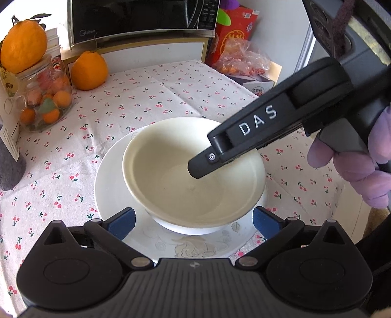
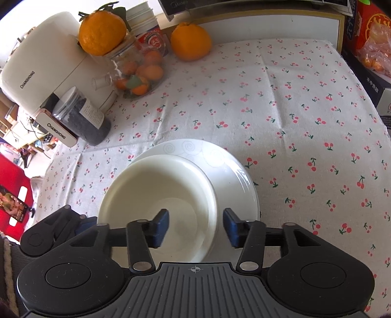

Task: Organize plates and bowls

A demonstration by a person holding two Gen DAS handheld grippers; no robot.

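Note:
A cream bowl (image 1: 193, 171) stands on a white patterned plate (image 1: 195, 244) on the cherry-print tablecloth. My left gripper (image 1: 194, 221) is open, its blue pads on either side of the bowl's near side, just above the plate. My right gripper (image 2: 195, 226) is open and straddles the bowl's (image 2: 161, 195) right rim: one pad is inside the bowl, the other outside over the plate (image 2: 234, 171). In the left wrist view the right gripper (image 1: 244, 139) reaches in from the right over the bowl.
Back left stand a glass jar of small oranges (image 2: 136, 71) with a large orange on top (image 2: 102, 31), a second orange (image 2: 190, 41), a dark canister (image 2: 83, 117) and a white appliance (image 2: 46, 66). A microwave (image 1: 141, 19) and boxes (image 1: 234, 29) line the back.

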